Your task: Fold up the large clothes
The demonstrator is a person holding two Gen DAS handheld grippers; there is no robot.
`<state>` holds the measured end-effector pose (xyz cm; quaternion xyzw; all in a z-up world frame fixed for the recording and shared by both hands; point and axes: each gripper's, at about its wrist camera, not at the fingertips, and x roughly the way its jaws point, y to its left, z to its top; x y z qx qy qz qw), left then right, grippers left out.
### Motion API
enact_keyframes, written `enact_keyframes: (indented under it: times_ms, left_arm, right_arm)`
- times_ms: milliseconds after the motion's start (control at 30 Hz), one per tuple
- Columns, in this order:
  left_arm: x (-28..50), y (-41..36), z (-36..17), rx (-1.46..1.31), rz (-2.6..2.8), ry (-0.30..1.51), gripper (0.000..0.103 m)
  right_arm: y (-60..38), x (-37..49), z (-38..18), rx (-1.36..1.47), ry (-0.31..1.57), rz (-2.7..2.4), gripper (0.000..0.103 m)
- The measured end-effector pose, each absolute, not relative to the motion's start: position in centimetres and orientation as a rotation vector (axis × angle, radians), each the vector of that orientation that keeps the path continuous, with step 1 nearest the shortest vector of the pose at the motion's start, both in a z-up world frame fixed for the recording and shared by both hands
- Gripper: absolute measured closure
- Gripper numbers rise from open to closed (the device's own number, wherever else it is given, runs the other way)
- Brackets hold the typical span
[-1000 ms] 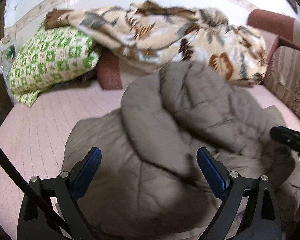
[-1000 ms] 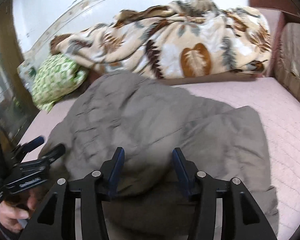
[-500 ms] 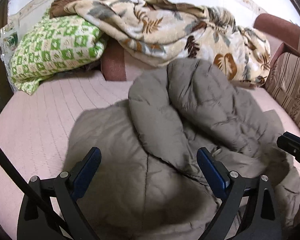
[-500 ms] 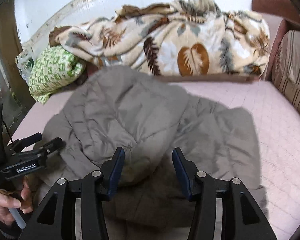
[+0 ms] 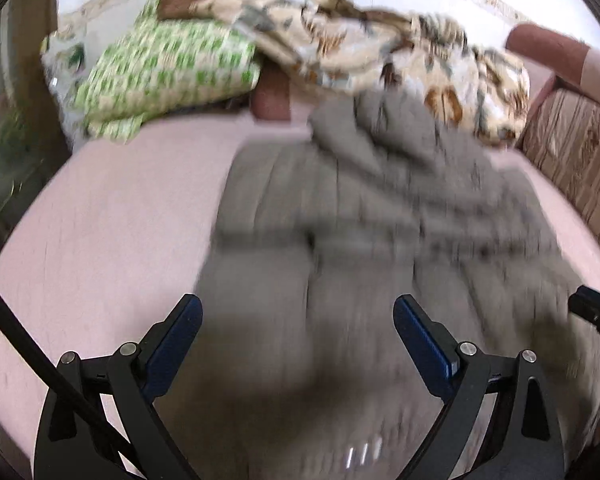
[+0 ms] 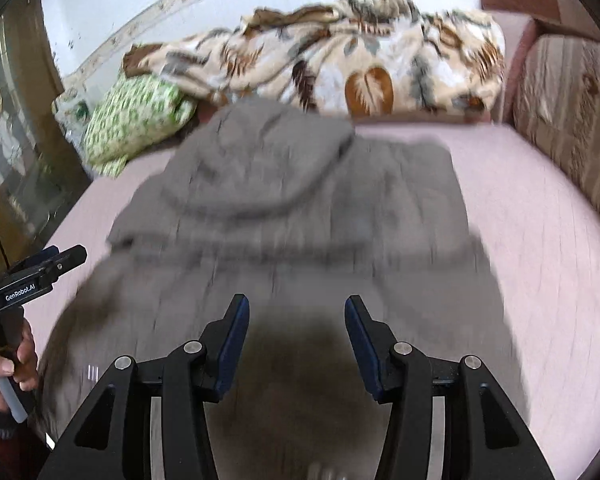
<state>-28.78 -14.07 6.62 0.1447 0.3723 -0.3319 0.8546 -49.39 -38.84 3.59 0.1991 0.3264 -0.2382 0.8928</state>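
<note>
Both grippers, left (image 5: 298,340) and right (image 6: 296,338), open-fingered, empty, above puffy grey quilted jacket (image 6: 300,208) on pink bed (image 6: 540,240). Best: grip matching hem corners, fold evenly.

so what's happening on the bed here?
A person holds a gripper in each hand over a grey padded jacket spread on the pink bed. The left gripper and right gripper both stand open above its near edge, holding nothing. The folding isn't done; the frames are motion-blurred.
</note>
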Motion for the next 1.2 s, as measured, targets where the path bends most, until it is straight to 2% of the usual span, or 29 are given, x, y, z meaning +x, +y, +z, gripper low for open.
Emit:
enact_keyframes:
  times_ms: [167,500,867,1200]
  left_arm:
    - [-33.1,-9.8,3.7,0.335,-0.673,0.83,0.007]
    - [-36.2,-7.5,0.8,0.414,-0.622,0.839,0.007]
    - [-36.2,-7.5,0.1,0.426,-0.6,0.828,0.002]
    - [-36.9,-6.8,-0.2,0.405,-0.604,0.798,0.001]
  right_arm:
    - [-34.6,-52.9,1.7,0.407,0.714,-0.481,0.049]
    - [-30.0,-55.3,-1.3,0.413,0.773,-0.489,0.049]
    - [-28.9,-55.0,-3.2,0.349,0.795,-0.501,0.034]
    - [-28.8,-54.9,-3.2,0.336,0.793,-0.491,0.03]
